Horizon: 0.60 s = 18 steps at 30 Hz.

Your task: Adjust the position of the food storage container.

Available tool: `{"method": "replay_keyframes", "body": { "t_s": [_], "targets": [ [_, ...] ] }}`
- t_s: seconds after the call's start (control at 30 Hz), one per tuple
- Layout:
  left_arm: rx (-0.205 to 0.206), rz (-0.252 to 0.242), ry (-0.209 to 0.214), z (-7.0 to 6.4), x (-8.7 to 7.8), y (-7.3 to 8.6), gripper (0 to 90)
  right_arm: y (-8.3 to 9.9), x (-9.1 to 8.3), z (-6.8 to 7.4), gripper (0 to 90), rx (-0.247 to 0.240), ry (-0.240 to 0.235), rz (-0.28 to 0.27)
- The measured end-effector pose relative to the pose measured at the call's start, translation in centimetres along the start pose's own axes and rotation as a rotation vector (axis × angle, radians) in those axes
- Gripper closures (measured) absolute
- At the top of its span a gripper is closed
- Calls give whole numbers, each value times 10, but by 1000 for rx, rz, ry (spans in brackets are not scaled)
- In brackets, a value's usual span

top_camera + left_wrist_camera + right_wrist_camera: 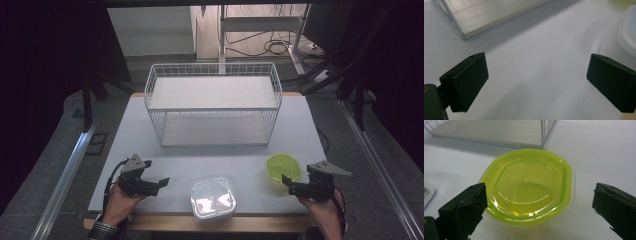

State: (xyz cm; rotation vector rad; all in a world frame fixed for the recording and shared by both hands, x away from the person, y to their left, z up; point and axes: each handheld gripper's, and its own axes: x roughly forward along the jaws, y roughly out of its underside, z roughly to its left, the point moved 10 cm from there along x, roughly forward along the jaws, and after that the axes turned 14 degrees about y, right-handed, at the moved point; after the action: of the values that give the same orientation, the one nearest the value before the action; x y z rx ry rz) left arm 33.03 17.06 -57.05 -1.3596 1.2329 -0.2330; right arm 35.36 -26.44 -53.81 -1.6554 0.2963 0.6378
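1. Green bowl (527, 185) sits on the desk (150, 130) at its near right, just in front of the right gripper (289, 185) and near the front right corner of the wire rack (212, 102).
2. Right gripper is held low over the near right edge of the desk by the person's right hand (322, 210), pointing left and slightly forward at the bowl; its jaws stand wide apart with nothing between them (the bowl lies just beyond their tips).
3. Left gripper (161, 183) is held low at the near left by the left hand (120, 202), pointing right toward the clear lidded container (213, 198); its jaws are wide apart too, over bare desk.
4. Count: one green bowl, one clear container, one two-tier white wire rack, two grippers.
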Motion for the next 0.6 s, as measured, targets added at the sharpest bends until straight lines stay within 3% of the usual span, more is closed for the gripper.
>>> {"method": "replay_keyframes", "body": {
  "t_s": [0.1,0.23,0.27,0.3,0.33,0.37,0.4,0.43,0.6],
  "targets": [
    [12,5,11,-6,0,-1,80,-1,-2,1,65,-13,10,-2],
    [42,13,7,-16,0,-3,162,-10,-12,11,212,-29,10,-33],
    [52,4,25,-24,-1,-4,183,-11,-14,12,250,-27,6,-36],
    [52,4,25,-24,-1,-4,209,-11,-14,12,250,-27,6,-36],
    [66,-3,35,-31,-1,-5,233,-14,-19,18,334,-32,-10,-49],
    [66,-3,35,-31,-1,-5,259,-14,-19,18,334,-32,-10,-49],
    [74,-4,45,-36,-1,-5,259,-15,-22,21,379,-38,-25,-50],
    [84,-6,57,-42,-1,-5,340,-15,-26,32,479,-56,-75,-45],
    [89,7,105,-58,1,1,506,-10,-31,58,659,-108,-188,-22]
  ]
}}
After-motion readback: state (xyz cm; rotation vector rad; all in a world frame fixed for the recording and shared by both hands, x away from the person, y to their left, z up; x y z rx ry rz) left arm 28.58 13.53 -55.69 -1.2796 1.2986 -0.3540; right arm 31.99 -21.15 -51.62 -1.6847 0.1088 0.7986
